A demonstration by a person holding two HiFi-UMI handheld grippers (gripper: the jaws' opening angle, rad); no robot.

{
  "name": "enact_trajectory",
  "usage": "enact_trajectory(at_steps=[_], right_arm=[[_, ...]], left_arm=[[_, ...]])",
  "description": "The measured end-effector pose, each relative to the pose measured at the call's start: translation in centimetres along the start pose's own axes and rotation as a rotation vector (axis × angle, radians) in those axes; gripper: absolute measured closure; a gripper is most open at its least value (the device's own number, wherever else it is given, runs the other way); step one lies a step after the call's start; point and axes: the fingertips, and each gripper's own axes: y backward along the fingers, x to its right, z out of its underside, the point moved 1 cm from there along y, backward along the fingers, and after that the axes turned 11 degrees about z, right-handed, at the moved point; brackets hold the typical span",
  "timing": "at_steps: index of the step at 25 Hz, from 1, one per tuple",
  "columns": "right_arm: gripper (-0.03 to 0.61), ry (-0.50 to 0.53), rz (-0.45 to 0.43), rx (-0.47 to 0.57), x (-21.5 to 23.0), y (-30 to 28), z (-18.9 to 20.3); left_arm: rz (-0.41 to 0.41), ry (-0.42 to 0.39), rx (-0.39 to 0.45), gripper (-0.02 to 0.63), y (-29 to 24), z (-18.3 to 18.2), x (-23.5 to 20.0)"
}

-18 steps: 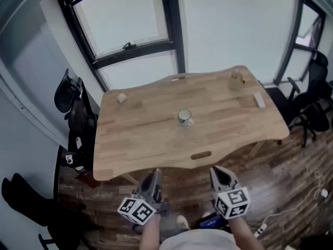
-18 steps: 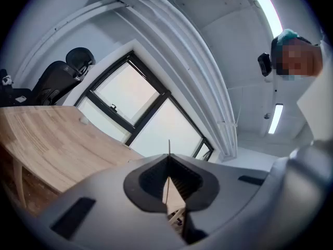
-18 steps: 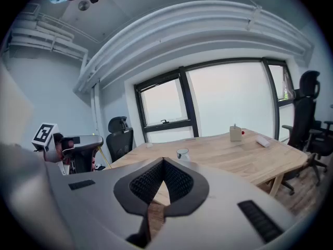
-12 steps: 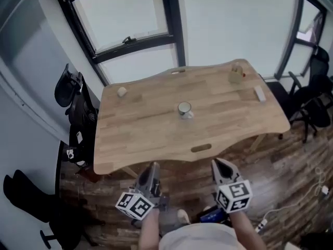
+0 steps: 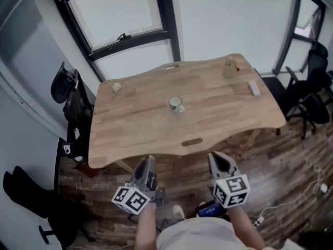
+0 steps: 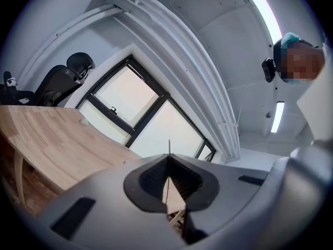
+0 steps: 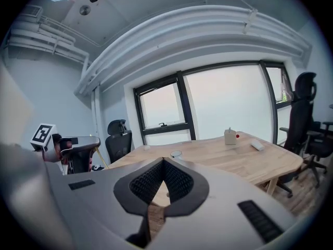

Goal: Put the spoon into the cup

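Plainly, at inspection my left gripper (image 5: pixel 148 163) and my right gripper (image 5: pixel 215 159) were both held off the table (image 5: pixel 130 134), over the dark plank floor (image 5: pixel 291 165) just short of its near edge. In the left gripper view my two jaws met at their tips with nothing between them. The right gripper view showed the same: jaws closed together and empty. The cup (image 5: pixel 175 103), pale with a dark rim, stood upright near the middle of the wooden table, well apart from both grippers. A small pale part showed at its near side, and I could not tell whether that was a handle or the spoon; no spoon could be made out anywhere else at this size. Toward the far right corner stood a small tan box (image 5: pixel 229 67) with a red spot beside it, and a white oblong piece (image 5: pixel 253 88) lay near the right edge. A small round pale item (image 5: pixel 116 87) sat near the far left corner. As to markings, the only print I could record was the black-and-white square patterns on my marker cubes (image 5: pixel 230 190). They carried no lettering, and no brand or label was legible on the cup or the box.
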Motion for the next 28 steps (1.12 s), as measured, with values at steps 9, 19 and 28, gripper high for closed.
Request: enact_trajectory(at_steps=[9, 19, 28], right_arm=[[0.581, 0.004, 0.007, 0.0, 3.3, 0.5, -0.2], [0.581, 0.013, -0.012, -0.017, 3.7, -3.1, -0.1], [0.581, 0.041, 0.014, -0.043, 3.9, -12.4, -1.4]], left_arm=[[-0.037, -0.004, 0.023, 0.611, -1.0, 0.7, 0.3], [-0.061, -0.022, 0.002, 0.611, -2.8, 1.1, -1.3], [-0.004, -0.016, -0.05, 0.611, -11.3, 0.1, -9.0]])
